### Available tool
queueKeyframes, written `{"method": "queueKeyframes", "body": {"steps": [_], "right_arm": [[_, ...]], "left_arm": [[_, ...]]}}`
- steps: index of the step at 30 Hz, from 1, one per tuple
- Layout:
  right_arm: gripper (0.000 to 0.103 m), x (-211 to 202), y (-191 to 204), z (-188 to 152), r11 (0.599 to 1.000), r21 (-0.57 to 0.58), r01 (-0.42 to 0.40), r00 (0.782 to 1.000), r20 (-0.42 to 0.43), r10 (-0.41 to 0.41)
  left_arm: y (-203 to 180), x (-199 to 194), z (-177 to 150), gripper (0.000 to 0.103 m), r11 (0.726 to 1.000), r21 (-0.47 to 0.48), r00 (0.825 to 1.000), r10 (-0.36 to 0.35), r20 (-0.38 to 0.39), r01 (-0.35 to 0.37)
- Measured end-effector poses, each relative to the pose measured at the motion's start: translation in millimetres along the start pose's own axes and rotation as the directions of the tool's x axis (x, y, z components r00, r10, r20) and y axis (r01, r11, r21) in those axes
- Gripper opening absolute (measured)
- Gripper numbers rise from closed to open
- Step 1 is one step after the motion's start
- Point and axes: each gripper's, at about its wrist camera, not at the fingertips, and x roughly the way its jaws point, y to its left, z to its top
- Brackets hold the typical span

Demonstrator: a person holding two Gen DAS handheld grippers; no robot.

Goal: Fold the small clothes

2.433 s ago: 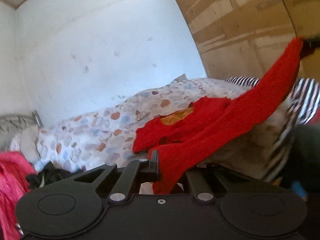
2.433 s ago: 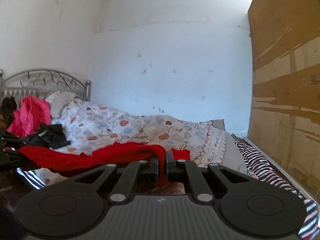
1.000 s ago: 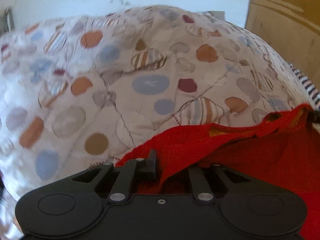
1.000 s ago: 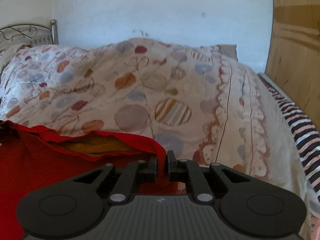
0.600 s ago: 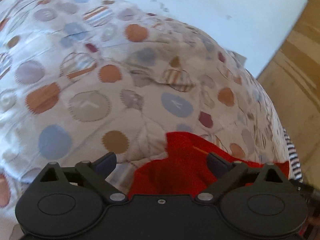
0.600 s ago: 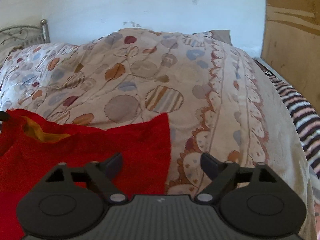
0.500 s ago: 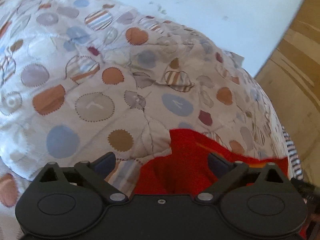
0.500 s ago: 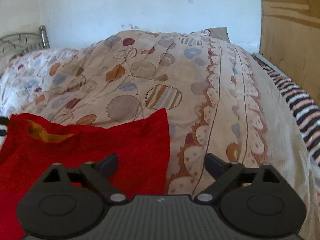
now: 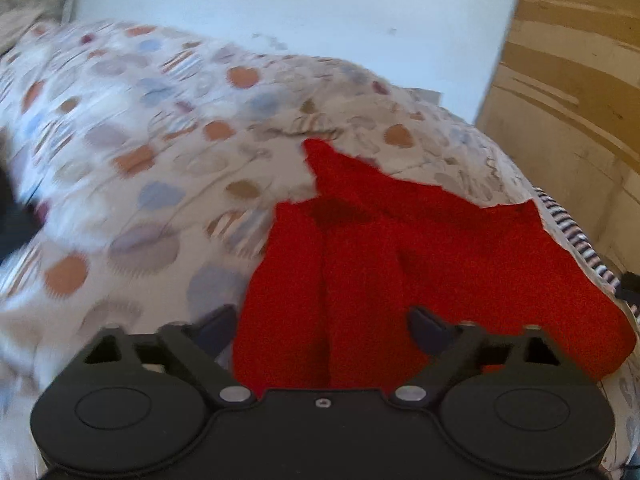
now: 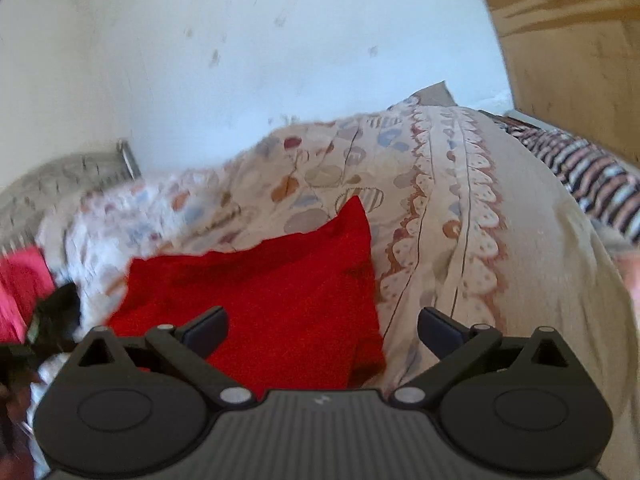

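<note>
A small red garment [image 9: 420, 256] lies spread on the spotted bed cover [image 9: 140, 168]. It also shows in the right wrist view [image 10: 272, 296]. My left gripper [image 9: 320, 324] is open and empty, just above the garment's near left part. My right gripper [image 10: 322, 328] is open and empty, above the garment's near right part. Neither gripper holds the cloth.
A striped cloth [image 10: 592, 172] lies along the bed's right side by a wooden panel [image 9: 572, 64]. A pink garment [image 10: 20, 292] and a dark one [image 10: 56, 312] lie at the left near the metal headboard [image 10: 68, 172]. A white wall [image 10: 280, 48] stands behind.
Both grippers have opened and let go of the red garment, which now lies flat on the bed. Both have drawn back and tilted up, so more of the garment shows.
</note>
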Motion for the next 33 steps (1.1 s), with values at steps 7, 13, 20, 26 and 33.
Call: {"method": "queueKeyframes", "body": {"steps": [7,13,20,26,33], "right_arm": [[0.042,4,4,-22,0.996,0.083,0.023,0.999,-0.033,-0.020],[0.013,-6,9,-28,0.994,0.098,0.045,0.999,-0.003,-0.045],[0.012,-14,7,-50,0.990,0.119,0.073,0.997,-0.030,-0.070],[0.012,-20,15,-57,0.993,0.069,0.098,0.995,-0.018,-0.097],[0.013,-19,17,-63,0.992,0.042,0.122,0.992,-0.022,-0.121]], "left_arm": [[10,-10,-23,0.021,0.982,-0.173,0.996,-0.083,-0.010,0.080],[13,-29,-15,0.004,0.972,-0.226,0.997,-0.061,0.053,0.071],[26,-25,-33,0.004,0.958,-0.285,1.000,-0.021,0.002,0.021],[24,-23,-39,0.004,0.964,-0.264,1.000,-0.005,0.011,0.008],[20,-33,-41,0.005,0.972,-0.235,1.000,-0.017,0.026,0.023]]}}
